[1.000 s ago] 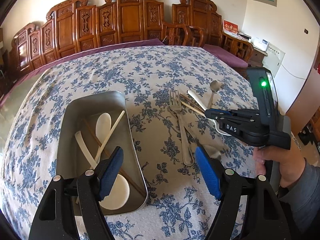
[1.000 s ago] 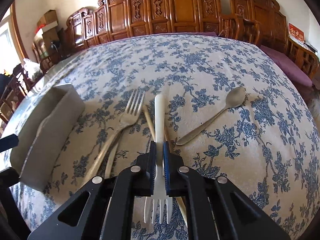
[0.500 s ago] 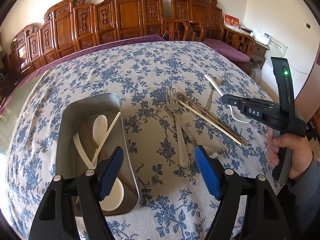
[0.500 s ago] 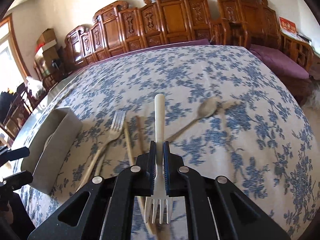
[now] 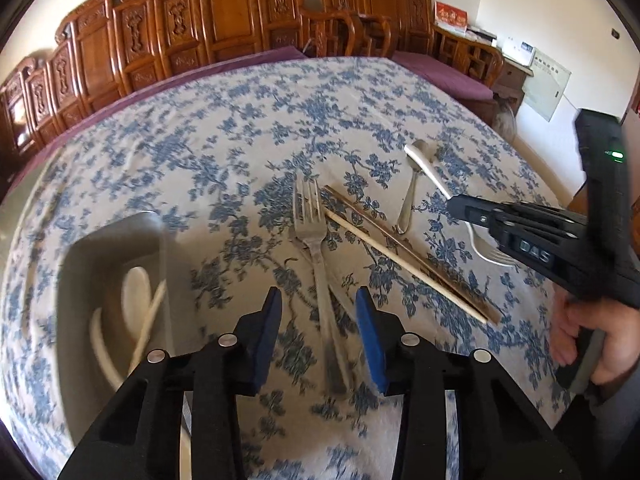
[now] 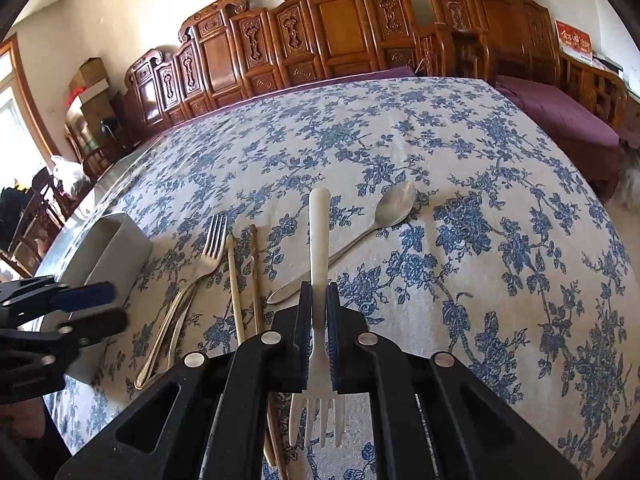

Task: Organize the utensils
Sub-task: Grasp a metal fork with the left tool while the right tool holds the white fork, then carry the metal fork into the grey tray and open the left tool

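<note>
Right gripper (image 6: 319, 334) is clamped tight on the white plastic fork (image 6: 319, 264), tines pointing back at the camera and handle sticking out forward, held up off the blue floral tablecloth (image 6: 460, 152) over by the metal spoon (image 6: 374, 220). Left gripper (image 5: 318, 320) hangs with its blue pads spread apart and nothing between them, right above the handle of the metal fork (image 5: 316, 248), which lies just left of the chopsticks (image 5: 404, 254). Steel tray (image 5: 80, 264) sits further left of that metal fork, with a white spoon (image 5: 134, 292) and other pale utensils inside.
</note>
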Tool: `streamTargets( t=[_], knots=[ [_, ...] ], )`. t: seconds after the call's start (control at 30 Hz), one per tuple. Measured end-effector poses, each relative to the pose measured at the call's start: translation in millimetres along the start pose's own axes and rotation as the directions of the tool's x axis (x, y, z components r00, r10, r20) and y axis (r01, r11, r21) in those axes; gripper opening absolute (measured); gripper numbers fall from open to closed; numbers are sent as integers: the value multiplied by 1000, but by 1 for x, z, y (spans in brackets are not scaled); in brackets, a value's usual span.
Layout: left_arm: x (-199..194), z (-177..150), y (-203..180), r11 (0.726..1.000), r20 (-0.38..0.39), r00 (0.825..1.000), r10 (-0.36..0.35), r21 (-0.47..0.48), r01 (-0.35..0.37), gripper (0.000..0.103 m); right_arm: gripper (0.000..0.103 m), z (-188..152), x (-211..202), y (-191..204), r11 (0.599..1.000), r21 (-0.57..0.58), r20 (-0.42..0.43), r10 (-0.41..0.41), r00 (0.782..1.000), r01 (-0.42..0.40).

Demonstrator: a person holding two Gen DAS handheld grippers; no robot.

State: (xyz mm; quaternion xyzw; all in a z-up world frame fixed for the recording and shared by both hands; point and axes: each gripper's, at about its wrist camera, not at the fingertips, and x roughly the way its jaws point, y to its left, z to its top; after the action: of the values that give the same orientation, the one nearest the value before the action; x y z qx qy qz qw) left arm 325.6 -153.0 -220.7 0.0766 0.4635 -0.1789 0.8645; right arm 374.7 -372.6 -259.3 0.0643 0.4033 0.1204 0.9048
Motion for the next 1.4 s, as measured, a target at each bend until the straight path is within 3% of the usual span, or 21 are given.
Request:
streamTargets(
  t=[0.2,0.4,0.5,0.57,0.6,0.73,1.4],
  knots=[
    [33,12,1,999,-55,998,0,-39,-2,25,9,2,2,-4,999,25,-5,26,1000,-26],
    [53,13,3,997,-99,995,27,-62,-34,22,9,3,3,-2,998,33,-5,53,999,-53],
    [54,16,6,997,-92,995,37,-69,-44,21,9,3,3,1,997,35,-5,65,998,-64],
    [55,18,6,997,-91,996,25,-75,-32,15,9,3,4,2,997,31,-6,68,998,-67],
    [56,18,6,997,-90,996,6,-82,-14,7,9,3,5,3,997,30,-8,68,998,-67],
    [54,17,4,997,-93,996,17,-73,-23,6,9,2,8,4,998,28,-18,63,998,-63],
    [-35,-12,15,997,51,999,14,-83,-10,6,9,-8,-15,37,1000,9,22,18,1000,-18]
  ],
)
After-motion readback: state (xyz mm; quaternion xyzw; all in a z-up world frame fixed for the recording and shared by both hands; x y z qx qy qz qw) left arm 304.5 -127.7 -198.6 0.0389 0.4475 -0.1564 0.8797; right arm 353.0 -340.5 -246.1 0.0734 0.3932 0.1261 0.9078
